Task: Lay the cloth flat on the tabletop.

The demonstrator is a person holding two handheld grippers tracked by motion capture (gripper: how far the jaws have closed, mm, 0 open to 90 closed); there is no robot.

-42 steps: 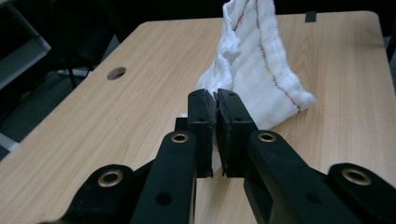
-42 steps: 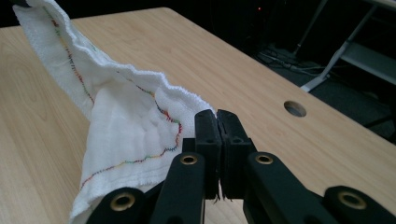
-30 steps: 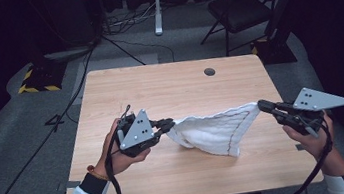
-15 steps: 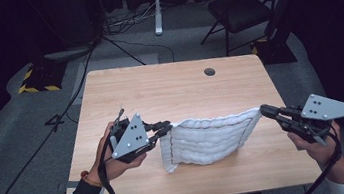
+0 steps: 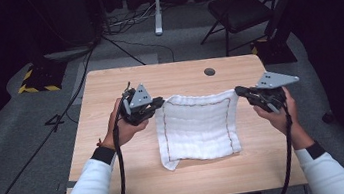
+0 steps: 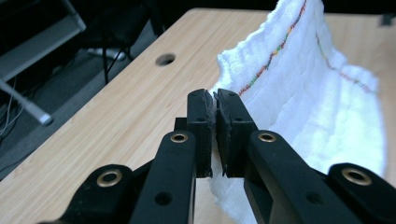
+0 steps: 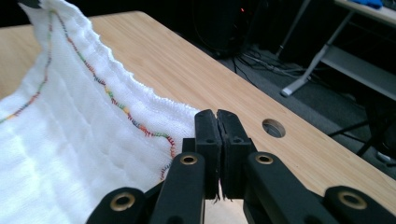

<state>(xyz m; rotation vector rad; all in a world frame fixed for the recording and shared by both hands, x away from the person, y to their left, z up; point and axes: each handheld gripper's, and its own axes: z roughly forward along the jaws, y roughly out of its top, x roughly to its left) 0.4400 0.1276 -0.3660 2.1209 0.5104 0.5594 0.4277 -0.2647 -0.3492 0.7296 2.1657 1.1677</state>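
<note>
Jaws tight on cloth [image 5: 198, 126] corners — 2.

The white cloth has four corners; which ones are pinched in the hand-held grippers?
The two far corners of the white cloth: the left hand-held gripper clamps one, the right hand-held gripper the other. The near corners lie free on the table.

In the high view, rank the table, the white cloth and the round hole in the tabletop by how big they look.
1. table
2. white cloth, spread across the table's middle
3. round hole, near the far edge
The differences are plain, so nearness to the camera does not change this order.
</note>
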